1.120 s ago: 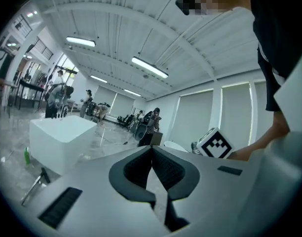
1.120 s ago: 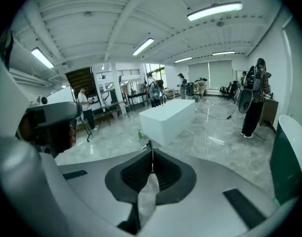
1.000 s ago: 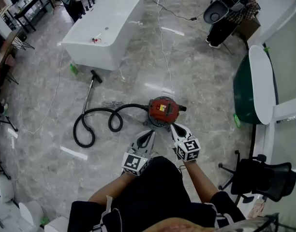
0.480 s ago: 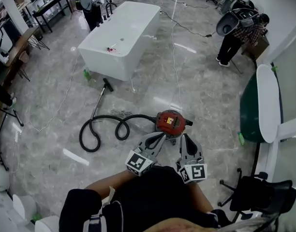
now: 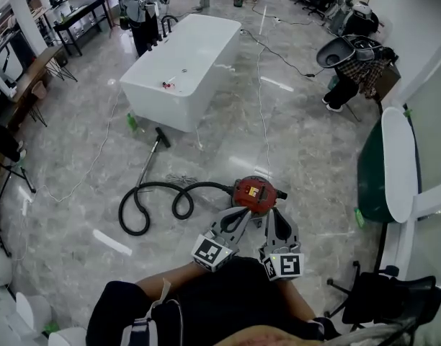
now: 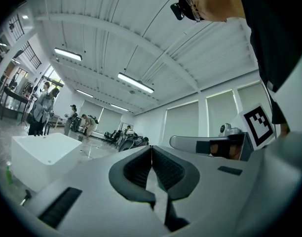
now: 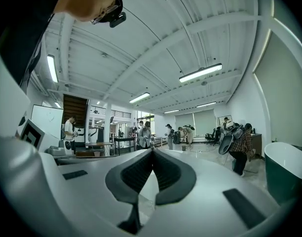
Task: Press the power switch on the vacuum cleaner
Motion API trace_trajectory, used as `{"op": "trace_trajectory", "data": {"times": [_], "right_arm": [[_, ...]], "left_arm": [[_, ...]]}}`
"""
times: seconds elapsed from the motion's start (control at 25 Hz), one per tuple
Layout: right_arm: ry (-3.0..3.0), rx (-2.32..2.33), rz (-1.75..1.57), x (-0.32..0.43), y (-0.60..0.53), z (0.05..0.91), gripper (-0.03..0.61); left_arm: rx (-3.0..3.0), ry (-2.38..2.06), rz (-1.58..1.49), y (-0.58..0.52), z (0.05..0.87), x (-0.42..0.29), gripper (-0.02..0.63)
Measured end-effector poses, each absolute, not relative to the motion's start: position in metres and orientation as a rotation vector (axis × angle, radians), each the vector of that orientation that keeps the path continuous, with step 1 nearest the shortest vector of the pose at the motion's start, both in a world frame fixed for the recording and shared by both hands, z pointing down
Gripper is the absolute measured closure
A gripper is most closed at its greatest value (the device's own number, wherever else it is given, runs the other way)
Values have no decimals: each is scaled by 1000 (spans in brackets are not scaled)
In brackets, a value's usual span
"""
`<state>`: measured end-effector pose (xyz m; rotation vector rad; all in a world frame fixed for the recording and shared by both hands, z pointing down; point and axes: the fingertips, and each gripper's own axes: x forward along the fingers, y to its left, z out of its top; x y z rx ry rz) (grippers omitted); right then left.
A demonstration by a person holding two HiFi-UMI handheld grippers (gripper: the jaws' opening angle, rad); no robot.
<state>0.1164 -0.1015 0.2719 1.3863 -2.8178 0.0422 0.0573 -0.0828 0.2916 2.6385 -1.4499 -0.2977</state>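
Red canister: the vacuum cleaner [image 5: 254, 194] stands on the marble floor [image 5: 307, 157], just ahead of both grippers. Its black hose [image 5: 145, 202] coils off to its left.
Switch: too small for me to pick out on the top housing.
Left gripper [image 5: 242, 211]: jaws together, nothing between them, tips by the canister's near edge.
Right gripper [image 5: 272, 213]: jaws likewise closed and empty, tips just short of the canister.
Advice: I judge closed tips suit a press. Locate the switch, come straight down on it, and avoid shoving the canister.
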Motion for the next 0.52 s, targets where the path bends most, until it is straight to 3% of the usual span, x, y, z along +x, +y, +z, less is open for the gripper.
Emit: {"op": "trace_trajectory", "data": {"times": [0.52], "right_arm": [[-2807, 1424, 78, 127, -82, 284, 560]], "left_arm": [[2658, -1462, -296, -67, 288, 64, 594]]}}
